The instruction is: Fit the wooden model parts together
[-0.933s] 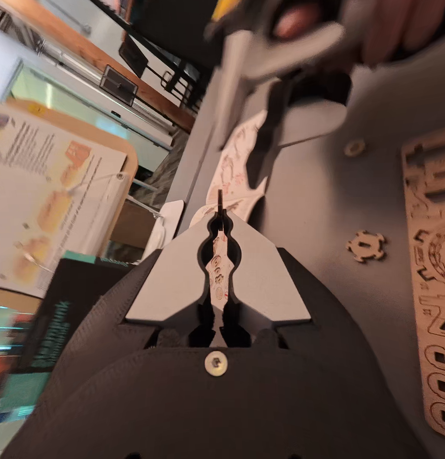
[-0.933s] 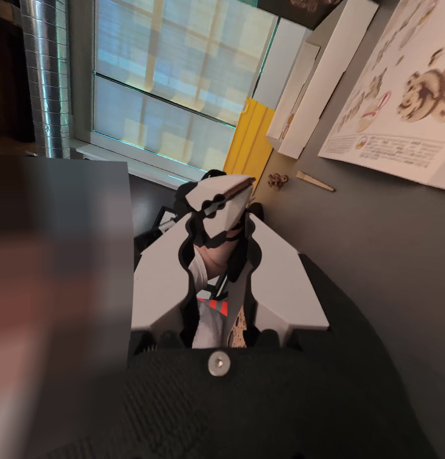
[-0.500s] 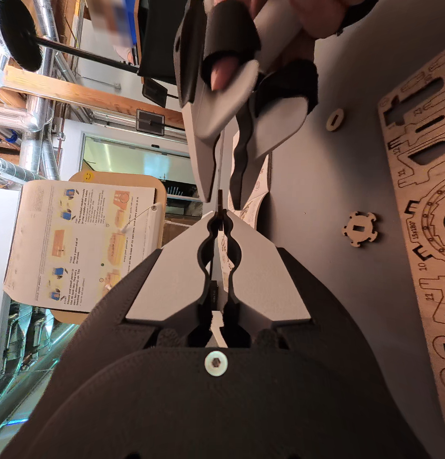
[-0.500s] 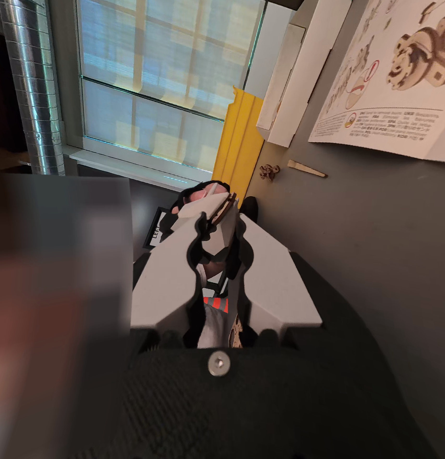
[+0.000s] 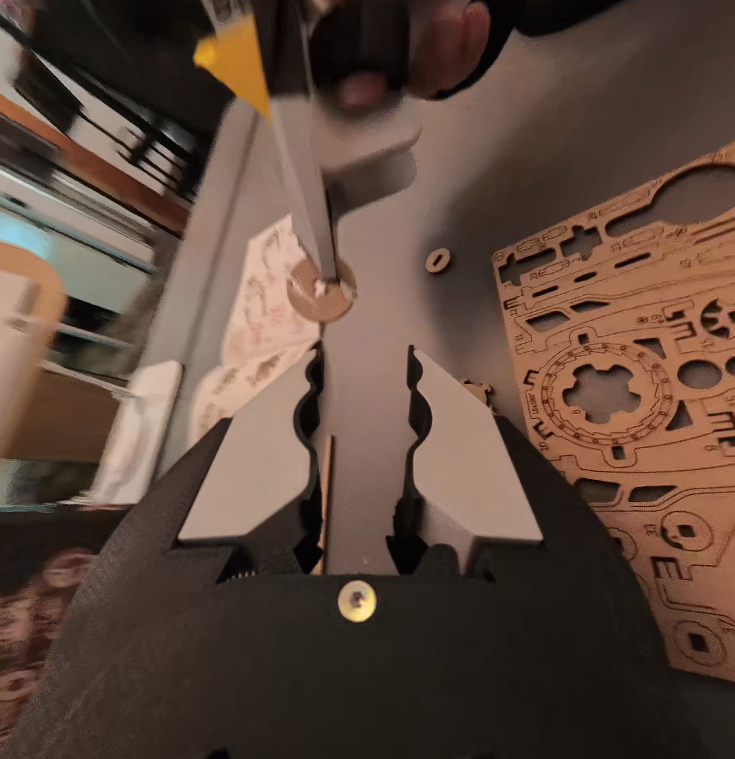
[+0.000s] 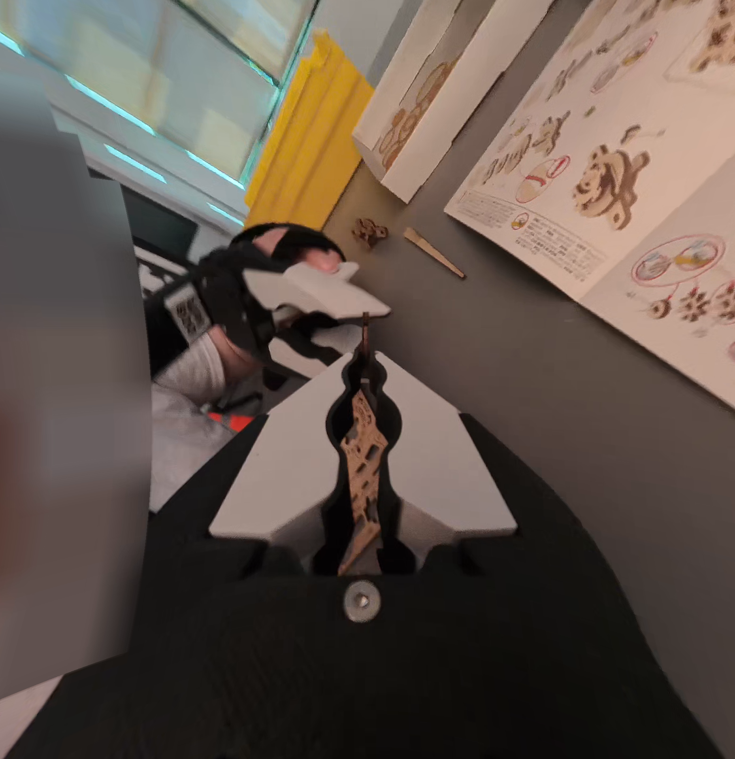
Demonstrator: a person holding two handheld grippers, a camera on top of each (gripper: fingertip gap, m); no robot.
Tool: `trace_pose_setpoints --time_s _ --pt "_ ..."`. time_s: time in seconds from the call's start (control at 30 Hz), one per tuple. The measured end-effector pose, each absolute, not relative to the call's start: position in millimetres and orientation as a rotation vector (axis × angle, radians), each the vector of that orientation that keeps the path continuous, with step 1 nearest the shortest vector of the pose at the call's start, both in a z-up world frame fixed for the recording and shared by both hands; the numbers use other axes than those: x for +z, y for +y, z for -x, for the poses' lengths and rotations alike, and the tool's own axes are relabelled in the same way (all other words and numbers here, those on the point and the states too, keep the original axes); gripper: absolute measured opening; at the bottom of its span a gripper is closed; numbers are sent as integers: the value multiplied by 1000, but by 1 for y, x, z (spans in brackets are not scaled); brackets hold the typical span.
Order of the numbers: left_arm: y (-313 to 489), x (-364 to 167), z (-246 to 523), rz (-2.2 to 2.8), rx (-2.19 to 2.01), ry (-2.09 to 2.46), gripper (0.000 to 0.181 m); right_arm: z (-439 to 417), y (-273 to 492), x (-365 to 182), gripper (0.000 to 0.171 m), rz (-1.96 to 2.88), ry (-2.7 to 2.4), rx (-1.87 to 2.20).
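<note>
My right gripper [image 6: 364, 355] is shut on a flat wooden part with cut-outs [image 6: 362, 456], which runs edge-on between its fingers and sticks out past the tips. In the left wrist view that gripper [image 5: 329, 275] comes in from the top, blurred, with a round wooden piece [image 5: 312, 302] at its tip. My left gripper [image 5: 364, 353] is open, its jaws wide apart above the grey table. A thin wooden strip [image 5: 327, 493] stands edge-on close to the inner side of its left finger. In the right wrist view the left gripper [image 6: 349, 324] is just beyond the part's tip.
A laser-cut wooden sheet [image 5: 628, 410] lies at the right. A small wooden washer [image 5: 439, 261] and a gear piece [image 5: 478, 388], half hidden, lie near it. Instruction sheets [image 5: 267, 320] [image 6: 628, 205], a white box [image 6: 431, 102], a small wooden cluster [image 6: 369, 232] and a wedge [image 6: 433, 252] lie on the table.
My left gripper has opened and let go of the wooden part. My right gripper has shut on it. Both views have swung and are blurred.
</note>
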State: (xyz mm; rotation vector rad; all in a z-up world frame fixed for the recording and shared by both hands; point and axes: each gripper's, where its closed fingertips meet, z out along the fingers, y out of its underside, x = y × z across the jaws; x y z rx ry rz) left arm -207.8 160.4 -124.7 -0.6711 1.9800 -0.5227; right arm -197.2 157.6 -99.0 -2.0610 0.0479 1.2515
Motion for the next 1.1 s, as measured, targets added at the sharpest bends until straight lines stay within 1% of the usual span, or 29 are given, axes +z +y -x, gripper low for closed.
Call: trace_pose_setpoints --time_s 0.03,0.1,0.17,0.23,0.3,0.33,0.5,0.63,0.67,0.73,0.93,1.1 --pt "163 -130 208 749 -582 2006 44 196 154 -98 1 2083 -16 1206" --pt "167 -134 208 897 -684 2031 45 194 148 -101 1 2146 -110 1112" --pt "161 -133 209 1036 -863 2041 36 196 143 -102 1 2170 -166 1095" --pt "152 -129 210 1143 -1025 2055 36 201 141 -100 1 2156 -185 1131" --pt "143 -122 212 1204 -1161 2049 34 205 140 -103 1 2170 -211 1138" --pt "141 -119 212 1224 -1219 2041 30 207 139 -105 2 2177 -238 1128" --pt "135 -114 215 1307 -1392 2038 23 216 135 -110 2 2205 -364 1065" --pt "131 -110 218 1360 -1516 2038 6 219 134 -110 2 2200 -397 1059" --pt "132 -108 218 1374 -1538 2029 4 220 134 -109 2 2190 -402 1066" --pt "134 -103 218 1400 -1600 1998 2 220 137 -104 2 2151 -392 1070" --pt "136 -80 220 1480 -1922 1883 1 223 137 -86 2 2035 -316 1254" --pt "135 -76 222 1500 -1998 1865 0 230 135 -86 2 2021 -303 1335"
